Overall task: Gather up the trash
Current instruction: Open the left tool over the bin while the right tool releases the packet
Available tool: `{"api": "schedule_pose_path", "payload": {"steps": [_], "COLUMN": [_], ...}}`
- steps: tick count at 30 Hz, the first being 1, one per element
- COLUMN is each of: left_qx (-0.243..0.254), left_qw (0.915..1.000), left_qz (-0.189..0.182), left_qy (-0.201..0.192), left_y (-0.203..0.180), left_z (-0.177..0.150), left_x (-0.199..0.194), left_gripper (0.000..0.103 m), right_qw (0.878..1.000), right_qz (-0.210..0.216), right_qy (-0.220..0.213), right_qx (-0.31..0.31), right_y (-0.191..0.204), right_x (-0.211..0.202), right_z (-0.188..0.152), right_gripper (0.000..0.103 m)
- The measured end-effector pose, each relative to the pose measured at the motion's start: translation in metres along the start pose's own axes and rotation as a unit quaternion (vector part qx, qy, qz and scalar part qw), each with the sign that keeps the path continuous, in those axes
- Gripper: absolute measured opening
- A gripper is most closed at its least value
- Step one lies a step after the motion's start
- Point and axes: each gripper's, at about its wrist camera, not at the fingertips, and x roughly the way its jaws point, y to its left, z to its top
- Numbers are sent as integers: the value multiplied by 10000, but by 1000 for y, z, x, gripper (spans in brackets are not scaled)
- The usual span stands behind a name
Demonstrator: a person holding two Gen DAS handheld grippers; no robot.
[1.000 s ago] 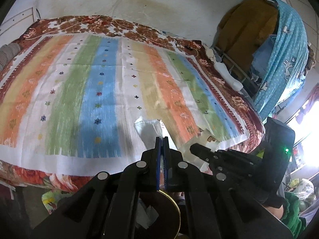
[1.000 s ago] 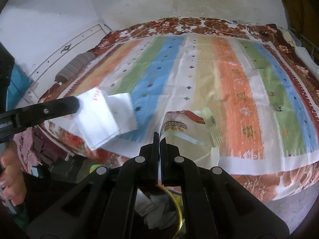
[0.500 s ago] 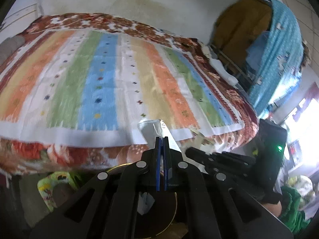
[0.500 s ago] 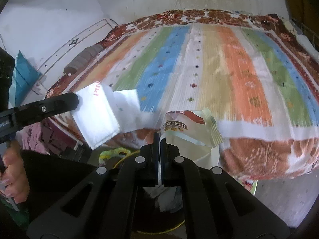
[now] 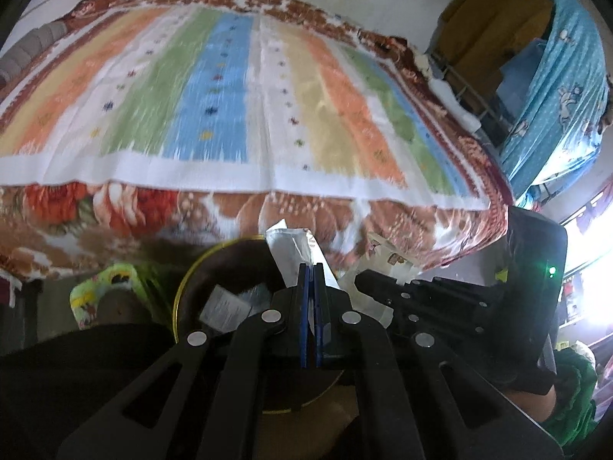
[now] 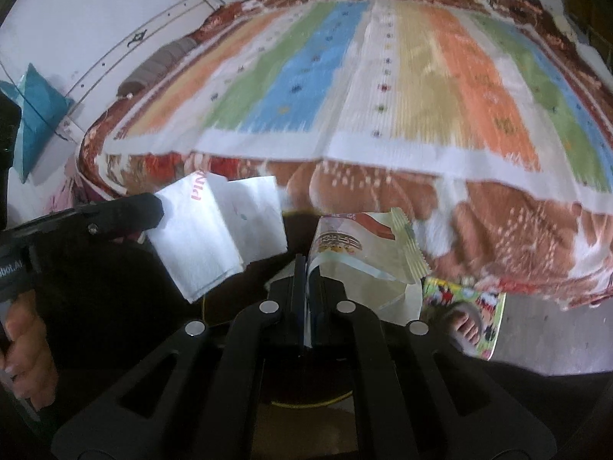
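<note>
White paper wrapper (image 5: 295,247) was clamped in your left tongs (image 5: 311,268), jaws pressed flat together on its edge, sheet sticking up and far from the tips. In the right wrist view that same wrapper (image 6: 218,237) hung off the tongs' black tip at left, folded, red lettering near the top. Your left hand (image 6: 27,349) gripped the handle at the left edge.

Your right tongs (image 6: 302,264) pinched a snack packet (image 6: 364,245), cream with a red and gold print and a crimped edge; the jaws were just starting to part, with the packet between the pads. In the left view the packet (image 5: 387,257) showed just right of the wrapper, and the right tongs' body (image 5: 452,299) lay beside yours.

Both pieces hung over a dark bin with a yellow rim (image 5: 180,287), near side of the bed. Paper scraps (image 5: 224,306) already lay inside. The bin (image 6: 302,404) sat right under the right tongs too.

Bed with a striped cloth (image 5: 230,96) filled the far half of both views, blurred. A foot in a green patterned slipper (image 6: 465,314) stood on the floor right of the bin.
</note>
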Motion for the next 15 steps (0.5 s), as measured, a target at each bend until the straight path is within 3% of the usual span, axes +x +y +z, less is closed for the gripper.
{"api": "schedule_pose_path", "payload": {"steps": [1, 3, 5, 9, 10, 15], "left_qx": [-55, -208, -318, -307, -267, 58], "left_qw": [10000, 9995, 9990, 9988, 9990, 9999], "left_qz": [7, -13, -92, -292, -314, -12], "left_qy": [82, 252, 314, 228, 186, -160], "left_y": [2, 9, 12, 13, 12, 12], "left_z": [-2, -5, -6, -6, -8, -19], "left_x": [3, 10, 12, 4, 1, -20], "left_gripper": [2, 14, 20, 41, 42, 69], "right_qw": [10000, 10000, 9999, 9999, 9999, 9993], "right_qz": [-15, -54, -51, 14, 24, 2], "right_qy": [15, 24, 17, -40, -61, -362], "right_qx": [9, 25, 85, 143, 152, 86], "right_y": [0, -1, -3, -6, -7, -9], "right_x": [1, 1, 1, -6, -8, -34], "right_z": [-1, -1, -2, -6, -7, -25], "right_gripper": [5, 13, 22, 38, 42, 61]}}
